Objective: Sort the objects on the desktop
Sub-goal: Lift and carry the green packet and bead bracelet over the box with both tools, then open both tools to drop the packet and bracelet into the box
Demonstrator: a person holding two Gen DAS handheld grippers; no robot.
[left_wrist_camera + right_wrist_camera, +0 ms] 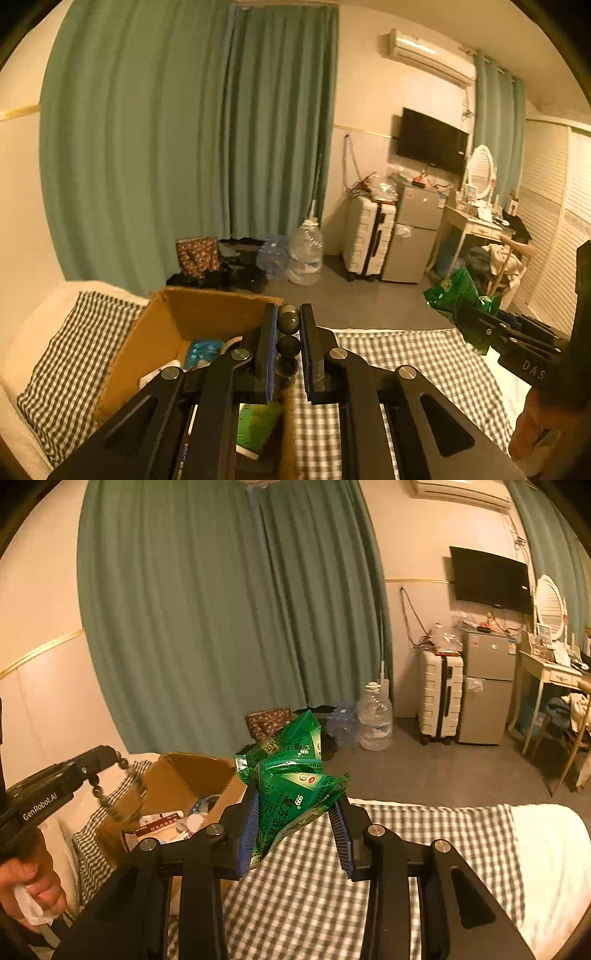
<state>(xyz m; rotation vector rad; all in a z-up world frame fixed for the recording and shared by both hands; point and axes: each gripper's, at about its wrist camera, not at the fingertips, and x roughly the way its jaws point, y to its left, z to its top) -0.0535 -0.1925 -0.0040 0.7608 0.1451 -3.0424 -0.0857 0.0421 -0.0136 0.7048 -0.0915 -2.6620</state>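
My left gripper (289, 328) is shut on a string of dark round beads (288, 321), held over the right edge of an open cardboard box (155, 332). In the right wrist view the beads (110, 801) hang in a loop from the left gripper (110, 757) above the box (177, 779). My right gripper (295, 812) is shut on a bunch of green sachets (291, 779), held above the checked bed cover (388, 849) to the right of the box. The sachets also show in the left wrist view (458, 295).
The box holds small packets, a bottle and a green pack (258, 424). It rests on a checked bed (406, 362) next to a pillow (62, 350). Beyond are curtains, water jugs (304, 254), a suitcase (369, 236), a small fridge (417, 232) and a dressing table (476, 221).
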